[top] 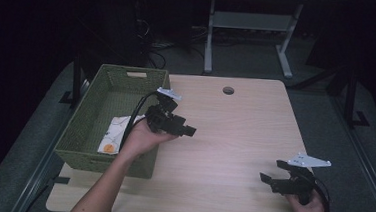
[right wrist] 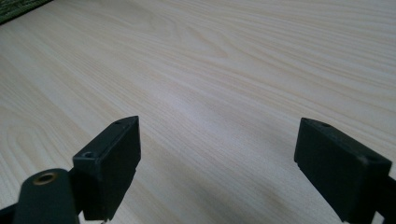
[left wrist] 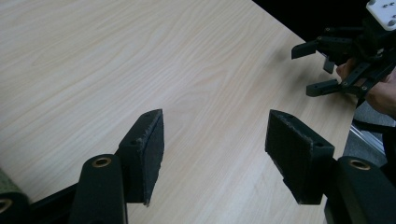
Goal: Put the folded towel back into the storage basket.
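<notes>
Seen from the high view alone: green woven basket (top: 81, 128) just left of the left gripper (top: 187, 130), white packet (top: 115, 133) lying inside it, below that gripper's hand (top: 143, 138). Left gripper held over the wooden table (top: 234, 134), jaws spread, nothing between. Seen in the left gripper view: right gripper (left wrist: 322, 67) well apart, beyond the pads (left wrist: 148, 154). Right gripper released too, jaws wide over bare wood near the table's edge.
</notes>
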### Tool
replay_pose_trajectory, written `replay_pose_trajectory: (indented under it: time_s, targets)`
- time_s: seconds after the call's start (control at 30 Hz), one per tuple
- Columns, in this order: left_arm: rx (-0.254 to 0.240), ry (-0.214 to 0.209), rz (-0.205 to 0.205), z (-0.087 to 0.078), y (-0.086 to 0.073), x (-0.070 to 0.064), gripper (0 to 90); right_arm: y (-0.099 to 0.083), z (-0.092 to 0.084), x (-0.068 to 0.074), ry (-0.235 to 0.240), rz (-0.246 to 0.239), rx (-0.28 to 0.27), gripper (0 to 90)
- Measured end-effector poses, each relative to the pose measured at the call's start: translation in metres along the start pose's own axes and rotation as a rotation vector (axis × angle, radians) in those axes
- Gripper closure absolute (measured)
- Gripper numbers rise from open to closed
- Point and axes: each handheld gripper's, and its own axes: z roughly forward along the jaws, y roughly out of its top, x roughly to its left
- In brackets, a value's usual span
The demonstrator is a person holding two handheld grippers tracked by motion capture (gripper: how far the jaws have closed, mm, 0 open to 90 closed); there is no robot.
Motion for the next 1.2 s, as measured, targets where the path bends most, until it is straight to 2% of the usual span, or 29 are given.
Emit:
replay_pose_trajectory:
  time_s: [0.37, 0.7, 0.93, 1.2]
  targets:
    - [-0.005, -0.016, -0.002, 0.018, -0.002, -0.007, 36.8, 0.000, -0.001, 0.001, -0.004, -0.007, 0.000, 14.3]
    - [-0.014, -0.031, -0.013, 0.042, -0.003, -0.018, 35.4, 0.000, -0.002, 0.001, -0.006, -0.004, 0.000, 14.3]
    - [-0.033, -0.035, -0.040, 0.059, -0.010, -0.024, 34.8, -0.001, -0.002, 0.000, -0.007, 0.001, 0.000, 14.3]
    - [-0.030, -0.034, -0.012, 0.078, -0.018, -0.040, 32.4, -0.002, -0.003, 0.001, -0.010, -0.006, -0.003, 14.3]
